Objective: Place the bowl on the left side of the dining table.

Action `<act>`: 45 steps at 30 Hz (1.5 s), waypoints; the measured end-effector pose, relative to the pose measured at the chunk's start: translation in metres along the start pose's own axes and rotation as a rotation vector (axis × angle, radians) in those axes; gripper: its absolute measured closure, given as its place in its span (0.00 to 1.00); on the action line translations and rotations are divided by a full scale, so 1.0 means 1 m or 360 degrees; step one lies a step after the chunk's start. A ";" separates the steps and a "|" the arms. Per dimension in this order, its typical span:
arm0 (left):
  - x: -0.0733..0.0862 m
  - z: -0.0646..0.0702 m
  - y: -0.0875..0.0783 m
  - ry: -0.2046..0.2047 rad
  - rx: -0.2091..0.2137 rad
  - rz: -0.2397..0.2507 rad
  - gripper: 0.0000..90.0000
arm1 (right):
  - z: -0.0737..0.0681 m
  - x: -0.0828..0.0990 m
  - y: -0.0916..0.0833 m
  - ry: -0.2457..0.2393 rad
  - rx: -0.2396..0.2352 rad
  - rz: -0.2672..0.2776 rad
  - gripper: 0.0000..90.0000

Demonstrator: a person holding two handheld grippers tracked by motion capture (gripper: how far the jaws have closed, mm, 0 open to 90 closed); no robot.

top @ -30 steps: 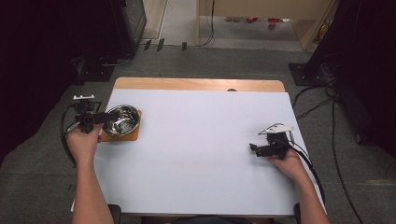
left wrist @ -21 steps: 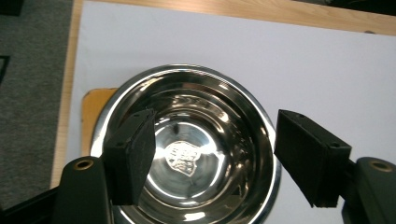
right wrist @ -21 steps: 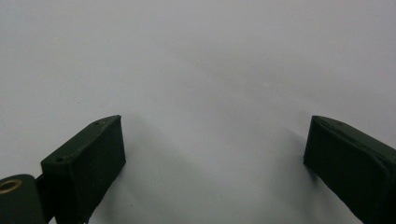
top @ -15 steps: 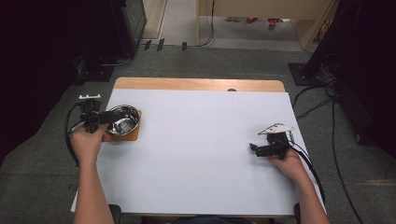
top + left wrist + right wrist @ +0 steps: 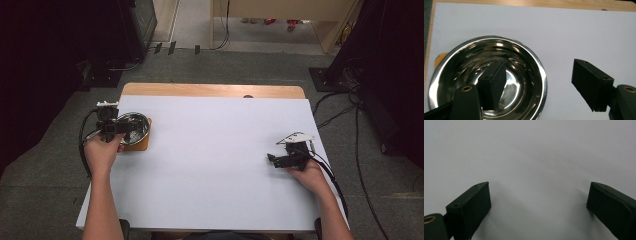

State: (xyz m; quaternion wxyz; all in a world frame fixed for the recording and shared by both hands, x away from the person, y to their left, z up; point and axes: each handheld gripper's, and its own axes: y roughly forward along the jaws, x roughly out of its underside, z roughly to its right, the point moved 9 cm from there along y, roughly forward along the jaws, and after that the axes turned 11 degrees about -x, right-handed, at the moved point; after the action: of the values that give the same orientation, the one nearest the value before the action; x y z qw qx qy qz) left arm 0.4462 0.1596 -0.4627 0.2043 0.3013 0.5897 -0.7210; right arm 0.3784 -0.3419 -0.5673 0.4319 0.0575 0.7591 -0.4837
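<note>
Left fingers (image 5: pixel 491 82) spread astride bowl (image 5: pixel 524 62) rim, contact unclear; right fingers (image 5: pixel 471 207) spread; bowl's near edge cropped.

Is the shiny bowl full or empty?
Empty. The left tool's view looks straight into the steel bowl and shows only bare shiny metal with reflections inside it.

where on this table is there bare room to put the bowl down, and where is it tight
The white sheet lies bare between the steel bowl and the right gripper, and from the wooden far edge to the near edge. It is crowded at the left edge: the bowl on its brown mat, with the open left gripper straddling its rim.
</note>
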 end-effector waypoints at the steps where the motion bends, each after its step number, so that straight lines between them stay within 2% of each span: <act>1: 0.000 0.003 0.000 0.0006 0.0009 0.0003 0.32 | 0.000 0.000 0.000 0.0000 0.0000 0.0000 0.05; 14: 0.001 0.025 0.002 0.0081 0.0036 0.0006 0.32 | 0.000 0.000 0.000 -0.0001 -0.0001 0.0000 0.05; 21: 0.005 0.038 0.005 0.0127 0.0054 -0.0016 0.32 | 0.000 0.000 0.000 -0.0001 0.0000 0.0000 0.05; 26: 0.007 0.050 0.006 0.0148 0.0100 -0.0022 0.31 | 0.000 0.000 0.000 -0.0001 0.0000 0.0000 0.05; 35: 0.010 0.068 0.010 0.0209 0.0133 -0.0037 0.30 | 0.000 0.000 0.000 -0.0001 0.0000 0.0000 0.05; 45: 0.013 0.082 0.015 0.0270 0.0158 -0.0048 0.30 | 0.000 0.000 0.000 -0.0001 0.0000 0.0002 0.05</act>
State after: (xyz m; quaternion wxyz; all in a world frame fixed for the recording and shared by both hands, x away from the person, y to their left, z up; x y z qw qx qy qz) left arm 0.4302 0.0773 -0.4724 0.1276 0.3620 0.5729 -0.7242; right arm 0.3786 -0.3419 -0.5673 0.4323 0.0579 0.7590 -0.4834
